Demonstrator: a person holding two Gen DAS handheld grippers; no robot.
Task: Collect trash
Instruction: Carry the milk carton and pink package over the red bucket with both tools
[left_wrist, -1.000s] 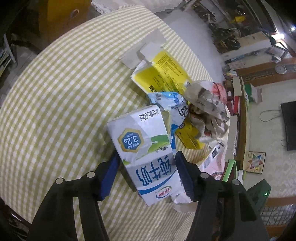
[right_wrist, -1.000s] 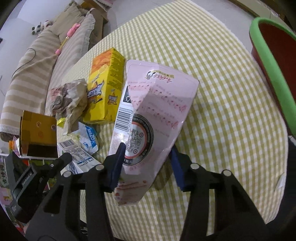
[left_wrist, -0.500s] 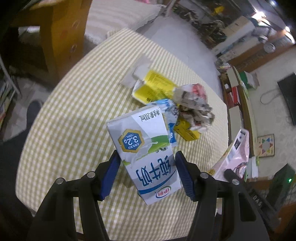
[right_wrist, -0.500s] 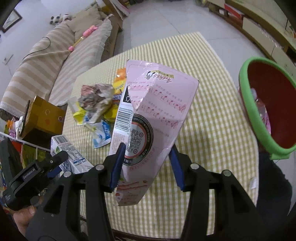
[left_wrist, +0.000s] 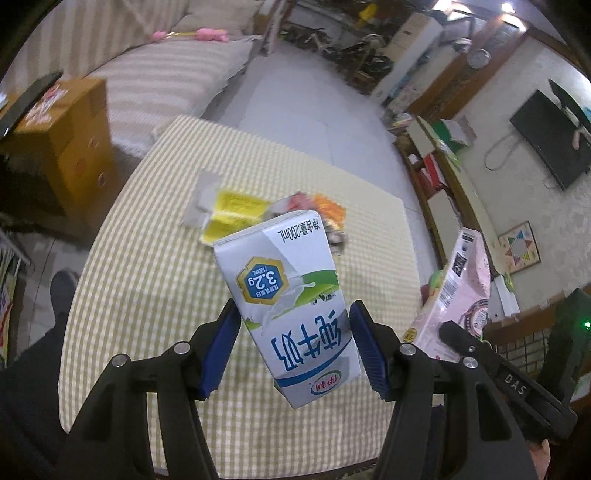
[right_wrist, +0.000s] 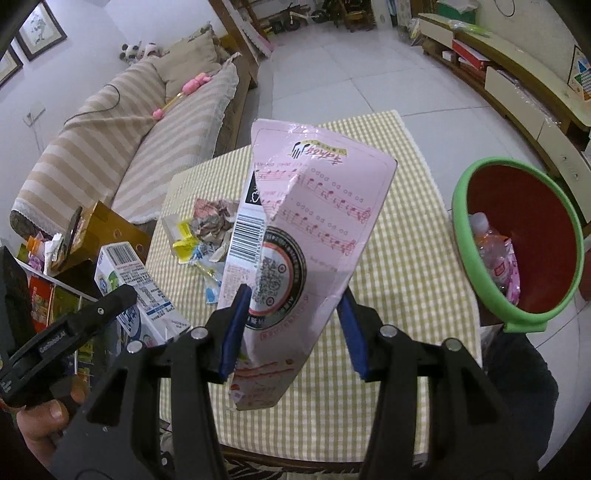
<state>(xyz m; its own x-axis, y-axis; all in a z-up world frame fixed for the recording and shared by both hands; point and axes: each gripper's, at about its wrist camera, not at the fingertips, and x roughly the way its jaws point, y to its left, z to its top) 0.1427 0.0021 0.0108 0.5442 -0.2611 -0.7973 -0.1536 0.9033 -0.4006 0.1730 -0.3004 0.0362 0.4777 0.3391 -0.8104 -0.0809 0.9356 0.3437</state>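
The milk carton (left_wrist: 291, 295) was coated paperboard, smooth with a slight sheen, creased at its top folds. The pink pouch (right_wrist: 295, 251) looked like thin plastic film, glossy and wrinkled down the middle. Both sat between blue pads (left_wrist: 365, 350) of ribbed rubbery plastic on matt black plastic arms with small bright metal pins. The tablecloth (right_wrist: 399, 280) was matt woven cloth (yellow-and-white check). The crumpled wad (right_wrist: 214, 221) was rough, creased paper. The bin (right_wrist: 476, 254) was smooth plastic, its green rim faintly shiny. The sofa cover (right_wrist: 110, 147) was soft striped fabric.
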